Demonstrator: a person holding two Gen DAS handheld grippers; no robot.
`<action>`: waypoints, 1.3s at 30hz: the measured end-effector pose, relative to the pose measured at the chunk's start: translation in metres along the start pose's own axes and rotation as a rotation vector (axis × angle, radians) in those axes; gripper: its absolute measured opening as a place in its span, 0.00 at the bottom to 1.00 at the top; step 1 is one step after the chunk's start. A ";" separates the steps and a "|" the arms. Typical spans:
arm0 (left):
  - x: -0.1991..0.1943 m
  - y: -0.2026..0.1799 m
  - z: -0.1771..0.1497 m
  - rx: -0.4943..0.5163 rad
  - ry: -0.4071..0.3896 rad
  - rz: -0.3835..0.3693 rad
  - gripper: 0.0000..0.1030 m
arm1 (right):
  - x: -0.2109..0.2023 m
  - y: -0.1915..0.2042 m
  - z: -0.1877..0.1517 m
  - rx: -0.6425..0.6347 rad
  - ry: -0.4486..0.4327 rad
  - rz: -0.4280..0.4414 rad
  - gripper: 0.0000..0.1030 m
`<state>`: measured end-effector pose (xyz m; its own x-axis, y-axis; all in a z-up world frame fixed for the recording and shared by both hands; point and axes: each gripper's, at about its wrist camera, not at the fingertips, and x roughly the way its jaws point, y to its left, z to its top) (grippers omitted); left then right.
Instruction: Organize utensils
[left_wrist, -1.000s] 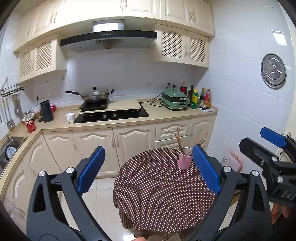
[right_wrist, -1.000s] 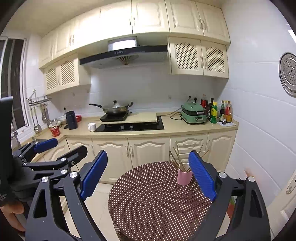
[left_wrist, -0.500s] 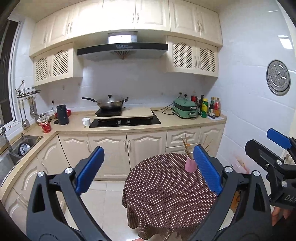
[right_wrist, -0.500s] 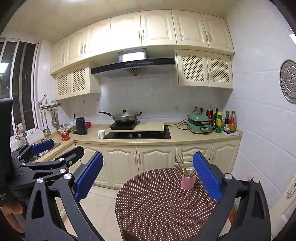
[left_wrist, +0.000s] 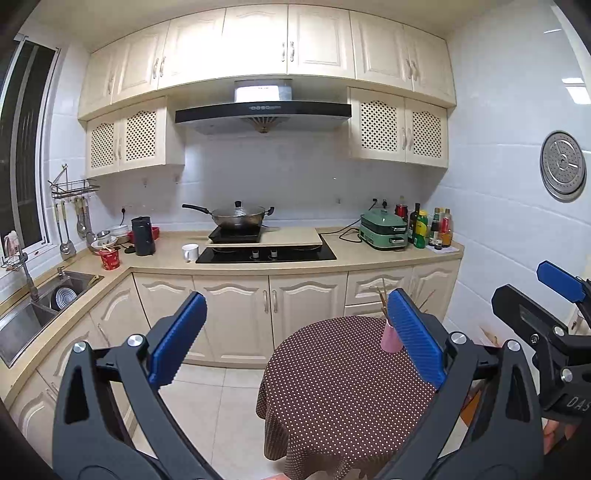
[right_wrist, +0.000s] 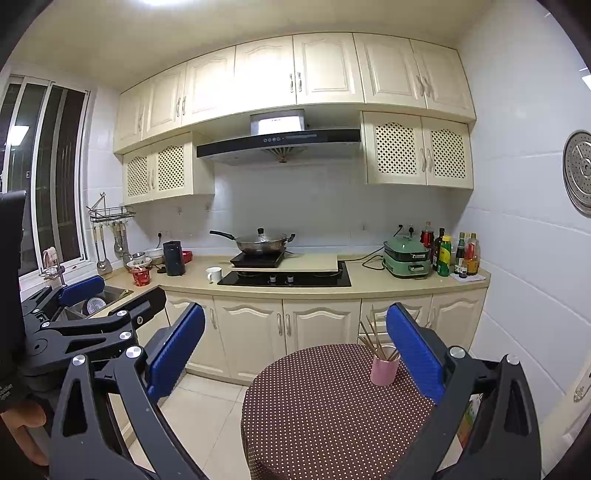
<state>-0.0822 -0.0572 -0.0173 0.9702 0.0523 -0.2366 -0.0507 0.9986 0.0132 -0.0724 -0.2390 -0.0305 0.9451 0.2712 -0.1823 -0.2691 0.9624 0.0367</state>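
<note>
A pink cup (right_wrist: 384, 370) with several wooden chopsticks (right_wrist: 371, 336) standing in it sits at the far right of a round table with a brown dotted cloth (right_wrist: 325, 413). In the left wrist view the cup (left_wrist: 389, 341) is partly hidden behind my right finger pad. My left gripper (left_wrist: 295, 339) is open and empty, held well above and short of the table. My right gripper (right_wrist: 295, 347) is open and empty too, also back from the table. Each gripper shows at the edge of the other's view.
Cream cabinets and a counter run along the back wall, with a hob, a lidded wok (left_wrist: 236, 216), a white mug (left_wrist: 190, 253), a black kettle (left_wrist: 143, 236), a green cooker (left_wrist: 384, 230) and bottles. A sink (left_wrist: 33, 310) is at left. Tiled floor lies left of the table.
Both grippers have drawn back and risen, so the table and cup look smaller and lower. More of the upper cabinets and ceiling shows. Both jaws stay open.
</note>
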 end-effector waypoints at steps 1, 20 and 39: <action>-0.001 0.000 0.000 0.001 -0.001 0.004 0.94 | 0.000 0.001 0.001 -0.003 0.000 0.001 0.92; 0.001 -0.003 0.000 0.009 -0.016 0.059 0.94 | 0.005 -0.003 0.002 0.002 -0.007 0.007 0.92; 0.000 -0.003 0.001 0.018 -0.030 0.092 0.94 | 0.012 -0.001 0.007 0.000 0.005 0.023 0.92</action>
<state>-0.0820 -0.0600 -0.0167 0.9682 0.1439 -0.2046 -0.1363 0.9894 0.0511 -0.0601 -0.2363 -0.0261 0.9378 0.2932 -0.1859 -0.2907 0.9559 0.0412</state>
